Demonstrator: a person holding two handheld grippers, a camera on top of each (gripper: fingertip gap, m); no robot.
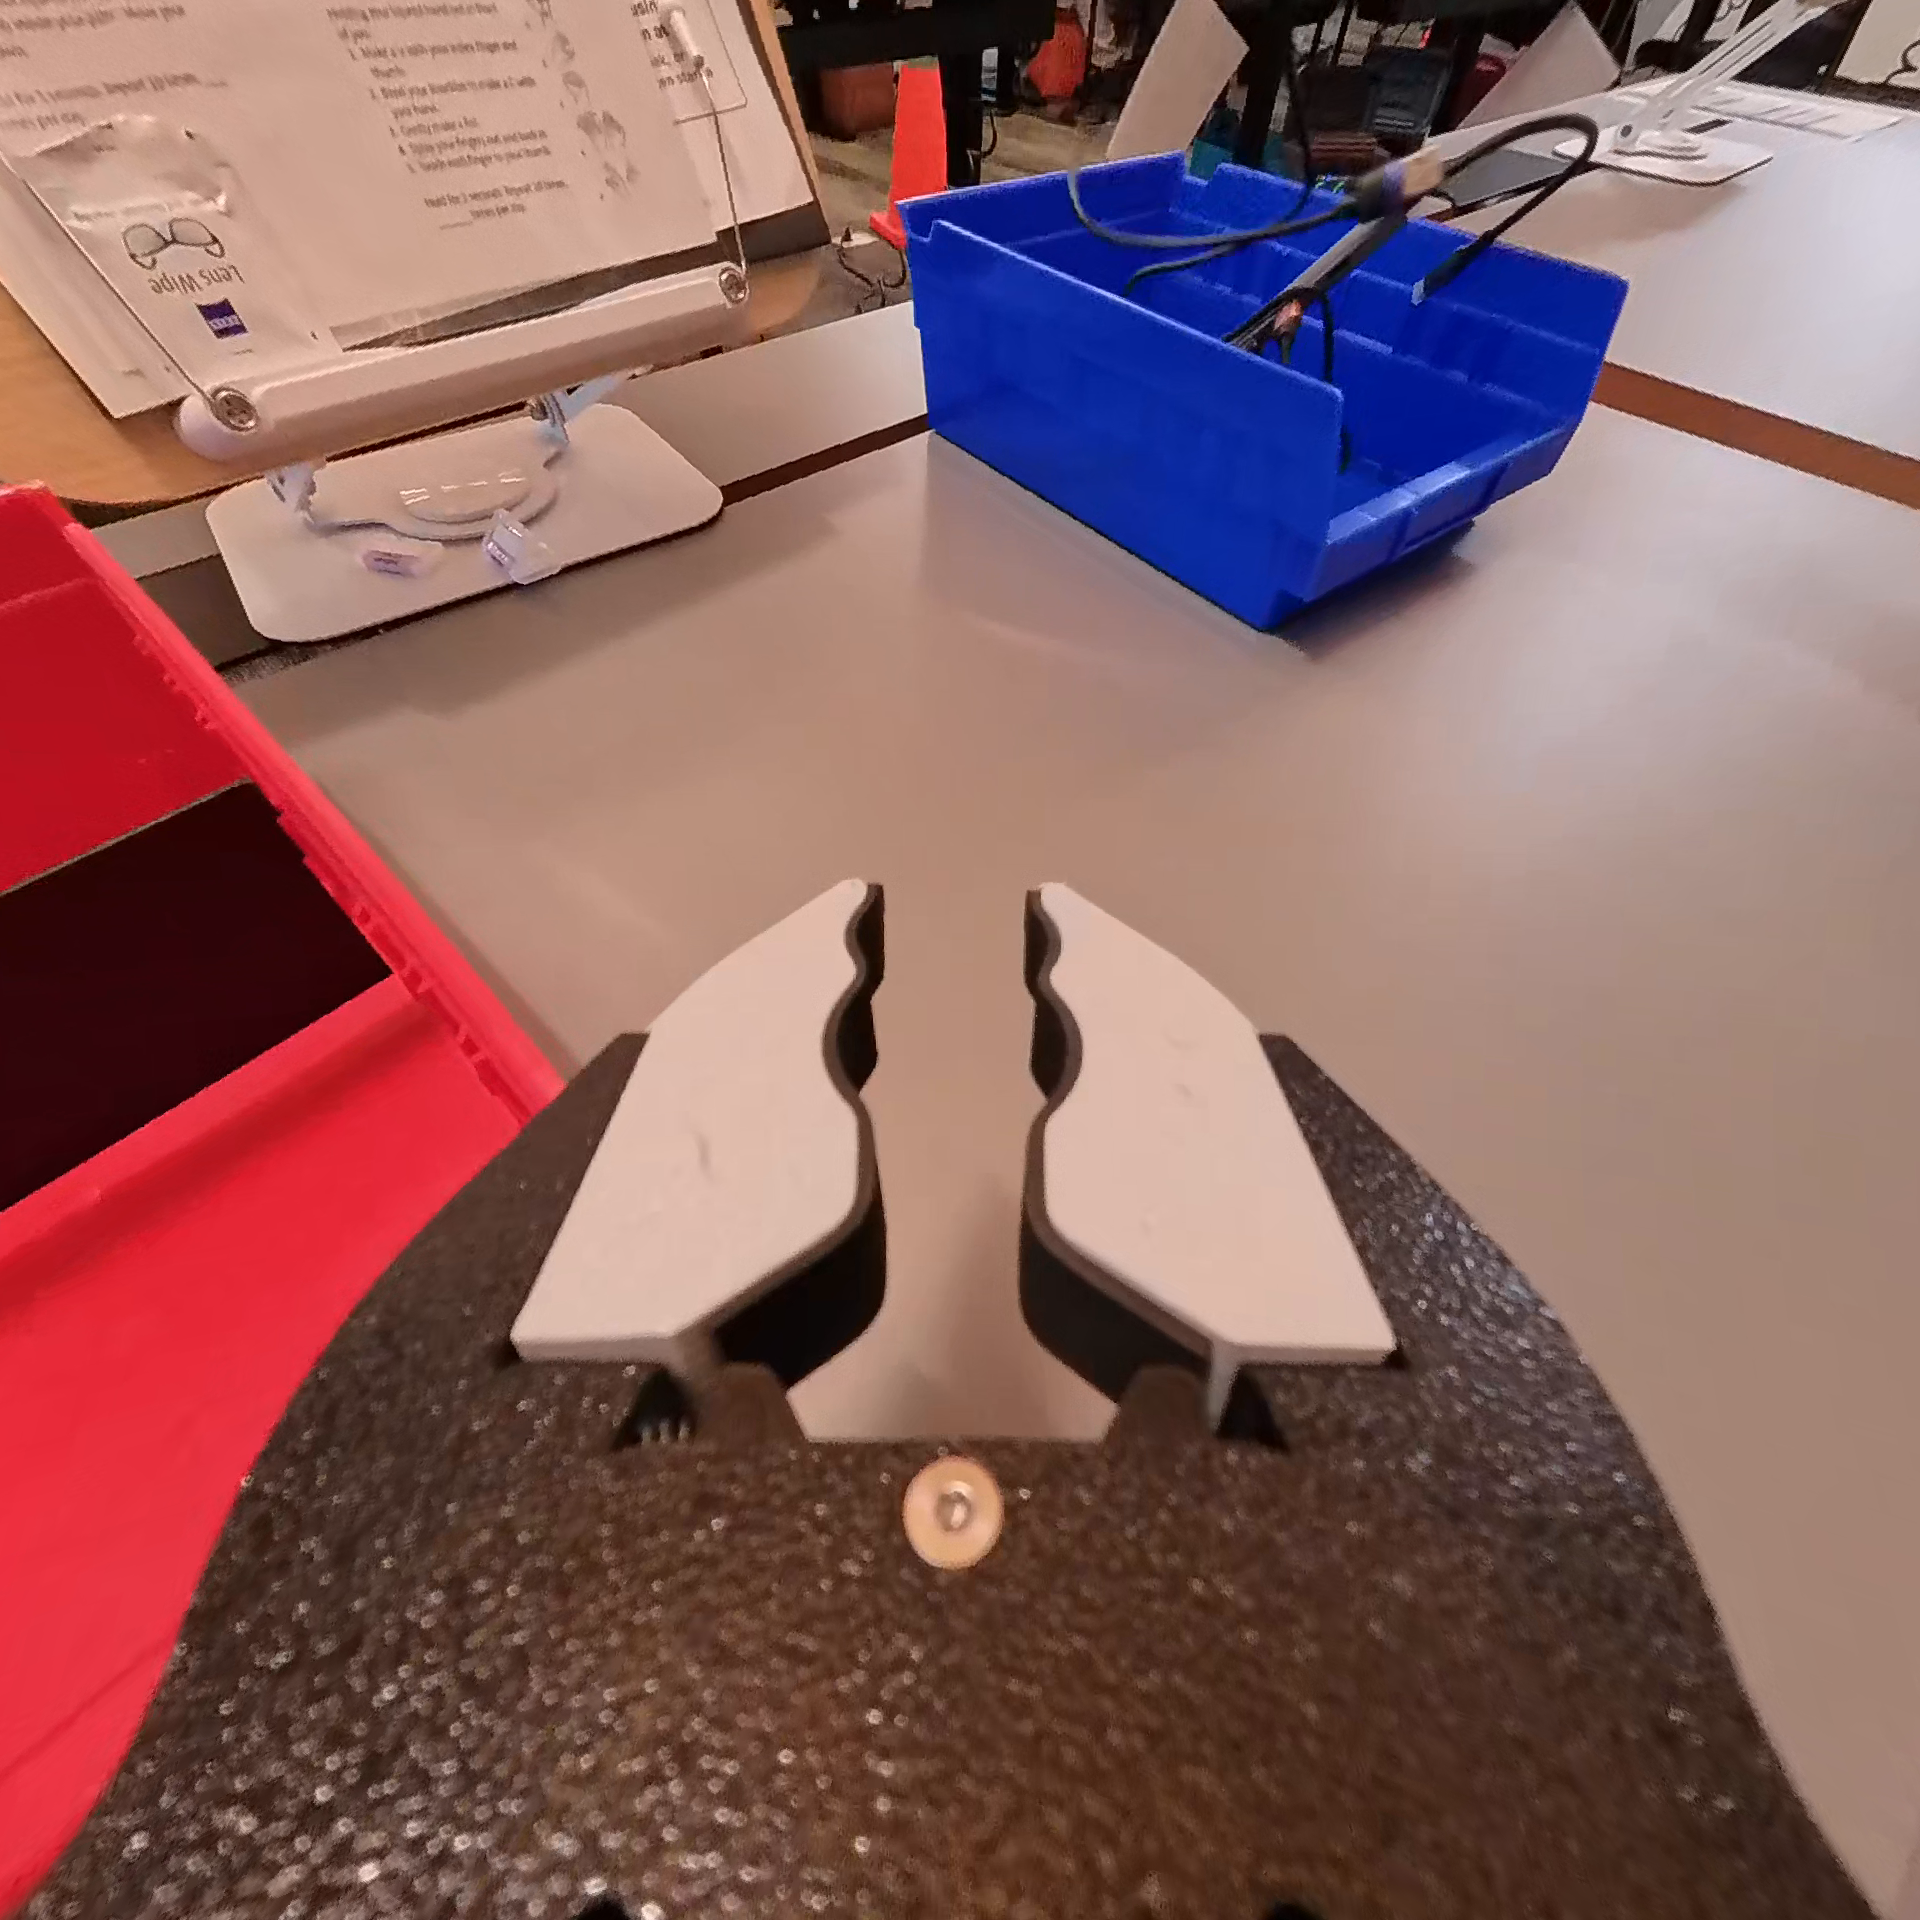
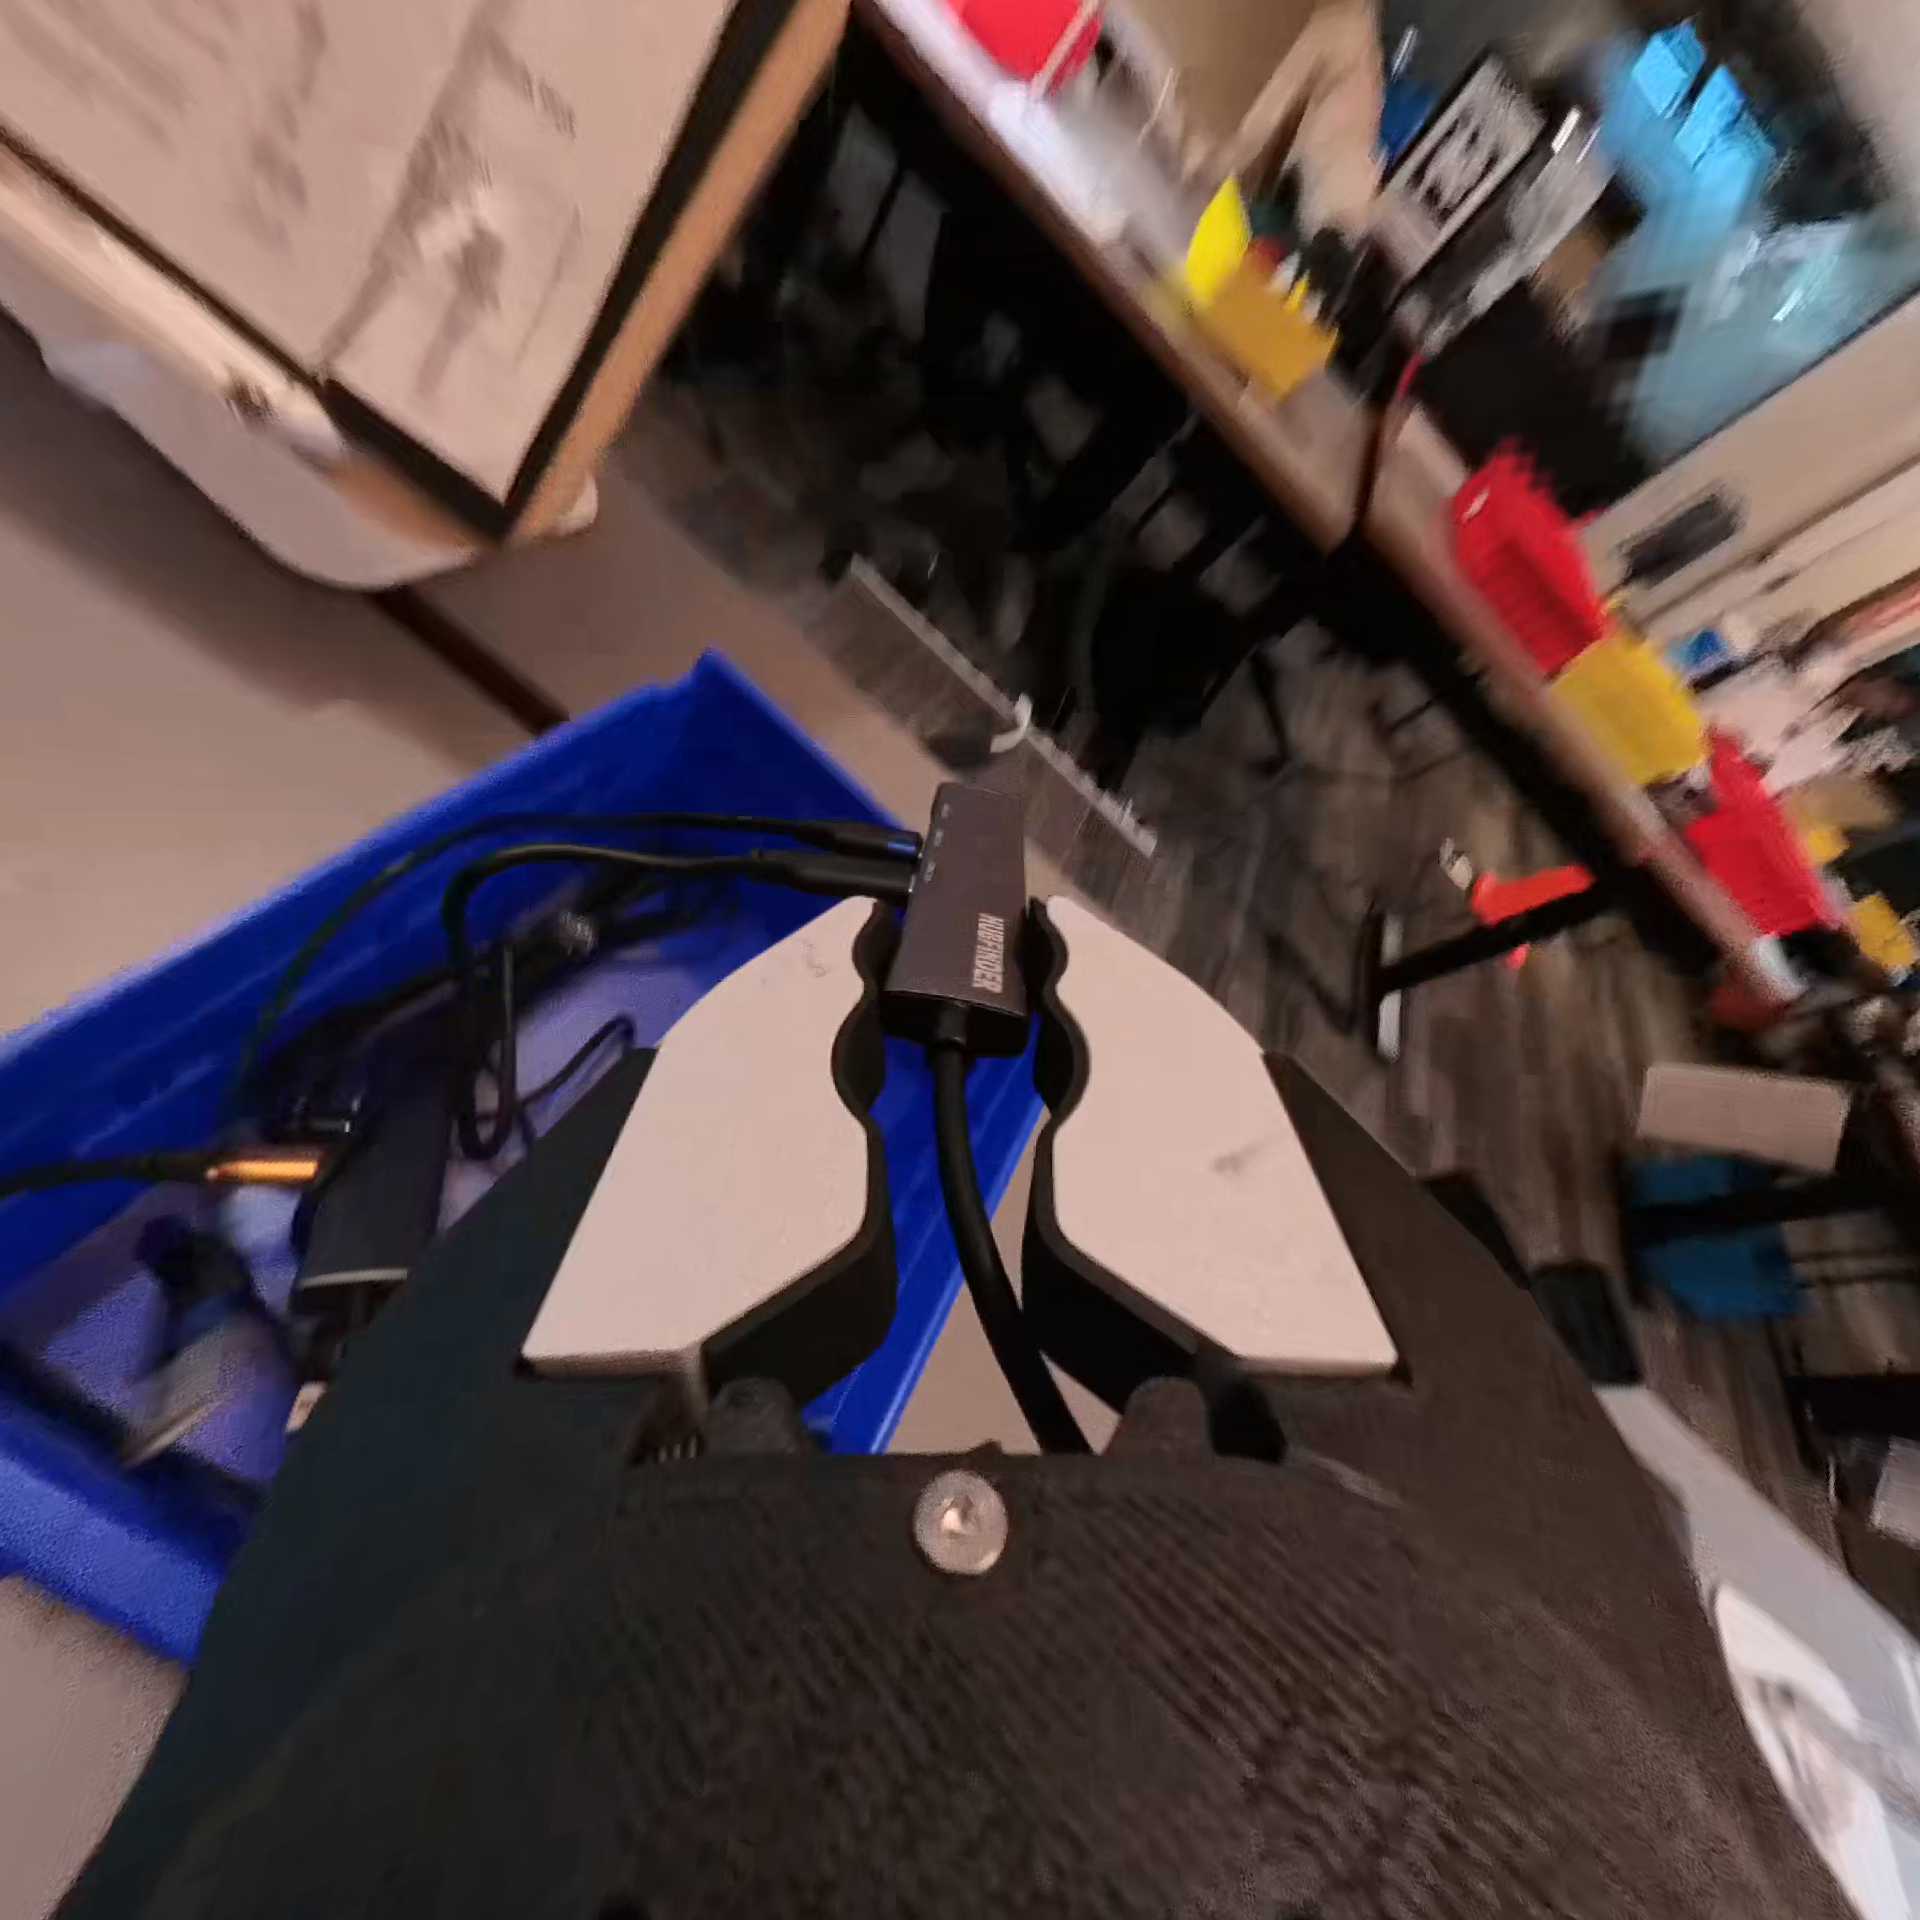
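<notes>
Slim dark-grey metal hub adapter (image 2: 958, 935), printed on its top face, sits clamped between the tips of the right tongs (image 2: 956, 940), lifted above the open blue plastic bin (image 2: 665, 769). Its own thick black cable (image 2: 987, 1247) runs back between the two fingers toward the tongs' base, and two thin black leads (image 2: 582, 847) plugged into its side trail down into the bin. As a judgement, the grip looks narrow and close to the adapter's rear end, so holding it level and moving slowly would keep the trailing leads from tugging it askew; the right wrist view is blurred, so the firmness of the hold cannot be read.

Left tongs (image 1: 954, 914) stand apart by a modest gap with nothing between them, hovering over the bare grey surface (image 1: 1143, 831), beside a red plastic bin (image 1: 208, 1143) at their left.

Farther out in the left wrist view, the blue bin (image 1: 1195, 447) shows inner dividers, and the adapter hangs above it with its leads looping down. A white tilted document stand (image 1: 457, 509) holding printed sheets is near the red bin, well apart from the blue one. An orange cone (image 1: 920, 125) stands on the floor beyond. The hanging leads, likely to snag on the dividers, seem the main obstruction.
</notes>
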